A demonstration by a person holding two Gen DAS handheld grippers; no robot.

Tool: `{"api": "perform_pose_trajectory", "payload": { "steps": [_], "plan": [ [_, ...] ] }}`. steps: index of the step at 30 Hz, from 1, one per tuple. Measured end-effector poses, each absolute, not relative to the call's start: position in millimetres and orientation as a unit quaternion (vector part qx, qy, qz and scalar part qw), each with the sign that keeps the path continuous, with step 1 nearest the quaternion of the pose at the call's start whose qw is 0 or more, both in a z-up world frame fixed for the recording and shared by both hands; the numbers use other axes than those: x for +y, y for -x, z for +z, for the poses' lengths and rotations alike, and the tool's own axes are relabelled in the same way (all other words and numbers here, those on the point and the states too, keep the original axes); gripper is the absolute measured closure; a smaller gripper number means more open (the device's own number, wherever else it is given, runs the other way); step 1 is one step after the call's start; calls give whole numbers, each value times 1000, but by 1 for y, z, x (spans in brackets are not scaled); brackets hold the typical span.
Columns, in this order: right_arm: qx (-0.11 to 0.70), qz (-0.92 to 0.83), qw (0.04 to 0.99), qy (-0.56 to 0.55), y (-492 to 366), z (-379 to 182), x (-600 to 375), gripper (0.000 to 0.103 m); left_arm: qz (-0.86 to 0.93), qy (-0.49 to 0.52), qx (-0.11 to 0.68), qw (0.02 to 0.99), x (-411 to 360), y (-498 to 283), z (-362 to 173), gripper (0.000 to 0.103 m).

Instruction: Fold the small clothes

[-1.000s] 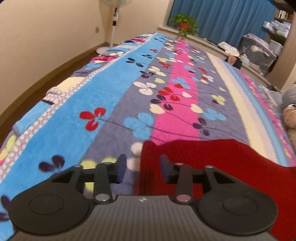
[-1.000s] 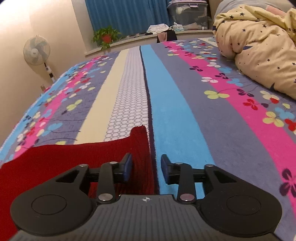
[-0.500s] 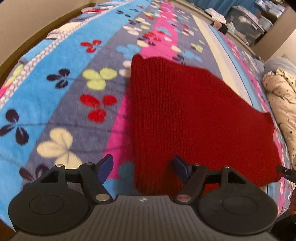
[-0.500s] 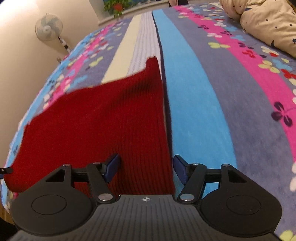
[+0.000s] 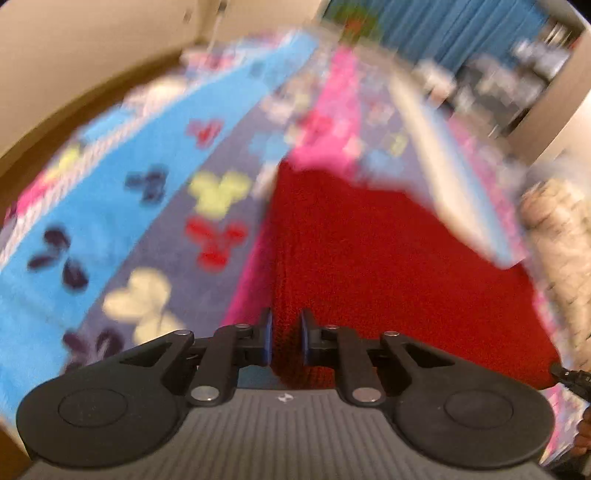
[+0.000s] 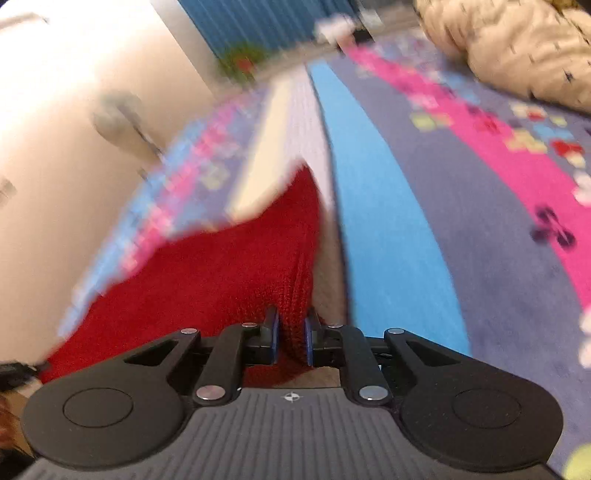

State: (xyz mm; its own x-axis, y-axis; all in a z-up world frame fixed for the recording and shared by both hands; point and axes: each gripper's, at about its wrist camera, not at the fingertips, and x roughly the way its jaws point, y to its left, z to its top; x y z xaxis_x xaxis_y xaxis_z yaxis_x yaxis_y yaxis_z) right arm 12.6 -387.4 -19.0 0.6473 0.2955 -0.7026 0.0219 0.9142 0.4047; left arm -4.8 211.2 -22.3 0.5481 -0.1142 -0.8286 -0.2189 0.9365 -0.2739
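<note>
A red knitted garment (image 5: pixel 369 251) lies on the flowered blanket (image 5: pixel 155 206) of a bed. My left gripper (image 5: pixel 285 341) is shut on its near left corner. My right gripper (image 6: pixel 291 341) is shut on its near right corner (image 6: pixel 295 295), and the cloth there bunches up between the pads. The garment also shows in the right wrist view (image 6: pixel 207 273), stretching away to the left. Both views are blurred by motion.
A cream star-print duvet (image 6: pixel 517 44) is heaped at the far right of the bed. Blue curtains (image 5: pixel 443 29), storage boxes and a plant stand beyond the bed. A fan (image 6: pixel 118 118) stands by the left wall.
Both grippers have closed from open onto the garment's near corners. Both cameras are now moving, with the near edge lifting.
</note>
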Motion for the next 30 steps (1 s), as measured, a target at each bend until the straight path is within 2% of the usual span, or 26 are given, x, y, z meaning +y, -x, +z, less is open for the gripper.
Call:
{"api": "perform_pose_trajectory", "payload": {
  "steps": [2, 4, 7, 8, 9, 11, 13, 15, 16, 18, 21, 25, 30],
  "plan": [
    [477, 52, 860, -171, -21, -44, -384, 89, 42, 144, 516, 843, 203, -4, -38, 81],
    [493, 44, 853, -166, -25, -51, -381, 86, 56, 112, 495, 860, 196, -4, -30, 77],
    [448, 36, 885, -121, -18, -30, -371, 79, 66, 57, 414, 906, 183, 4, -1, 71],
    [422, 29, 900, -103, -14, -21, -368, 73, 59, 51, 397, 914, 179, 7, 4, 70],
    [399, 25, 912, -91, -12, -14, -368, 66, 46, 53, 387, 920, 175, 7, 8, 70],
    [367, 38, 925, -89, -8, -7, -368, 61, 10, 65, 392, 918, 169, 3, 6, 70],
    [369, 72, 922, -98, -12, -12, -369, 61, 0, 69, 441, 895, 166, -7, -12, 70],
    [420, 78, 900, -82, -23, -29, -362, 61, 27, 55, 521, 851, 168, -19, -43, 71],
    [450, 63, 889, -60, -27, -40, -361, 61, 45, 48, 533, 843, 168, -21, -49, 71],
    [476, 45, 877, -43, -29, -53, -360, 54, 51, 40, 504, 861, 167, -21, -38, 70],
    [449, 54, 890, -55, -27, -42, -363, 54, 21, 63, 453, 889, 165, -13, -20, 62],
    [481, 41, 875, -40, -32, -58, -361, 47, 44, 21, 531, 846, 159, -24, -54, 56],
    [471, 38, 880, -39, -30, -50, -358, 47, 42, 50, 488, 870, 166, -17, -39, 50]
  ]
}}
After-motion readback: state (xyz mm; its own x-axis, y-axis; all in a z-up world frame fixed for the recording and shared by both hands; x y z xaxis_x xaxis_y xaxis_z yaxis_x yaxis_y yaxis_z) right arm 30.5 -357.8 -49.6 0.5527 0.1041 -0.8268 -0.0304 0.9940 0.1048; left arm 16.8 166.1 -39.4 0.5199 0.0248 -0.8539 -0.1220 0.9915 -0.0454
